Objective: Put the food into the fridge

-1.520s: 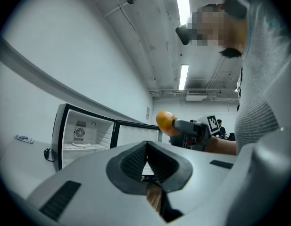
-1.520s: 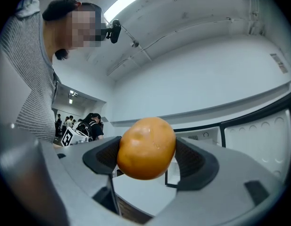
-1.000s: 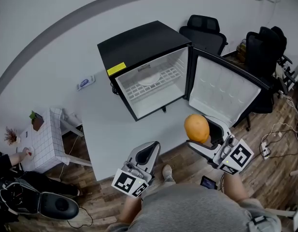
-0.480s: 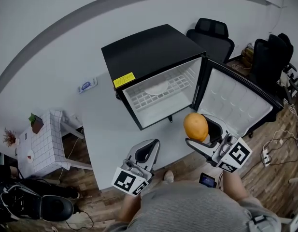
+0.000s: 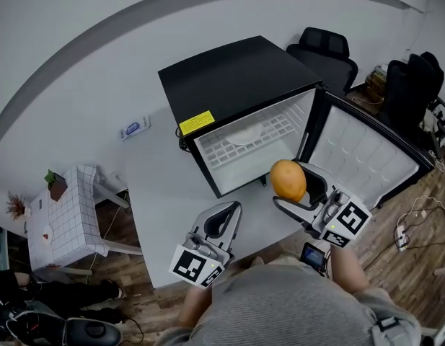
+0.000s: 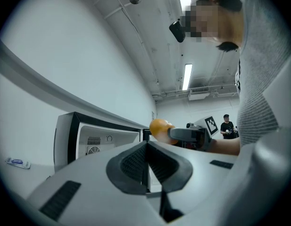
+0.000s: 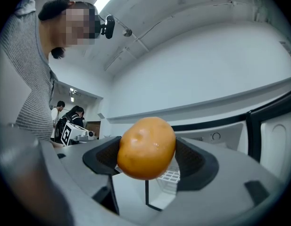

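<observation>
Fruit [image 5: 288,180] 1, in right gripper [image 5: 293,185], 1 fridge [image 5: 236,71]

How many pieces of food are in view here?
1: the round orange fruit clamped in the right gripper, in front of the open black mini fridge. Parts of the fridge's inside are hidden, so more may exist.

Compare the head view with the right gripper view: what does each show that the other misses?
Only the head view shows the yellow label on the fridge's top edge, the plate on its shelf and the chairs behind. Only the right gripper view shows the pads pressed against both sides of the orange fruit, with people in the background. Both show the right tool holding that fruit in front of the open fridge.
</observation>
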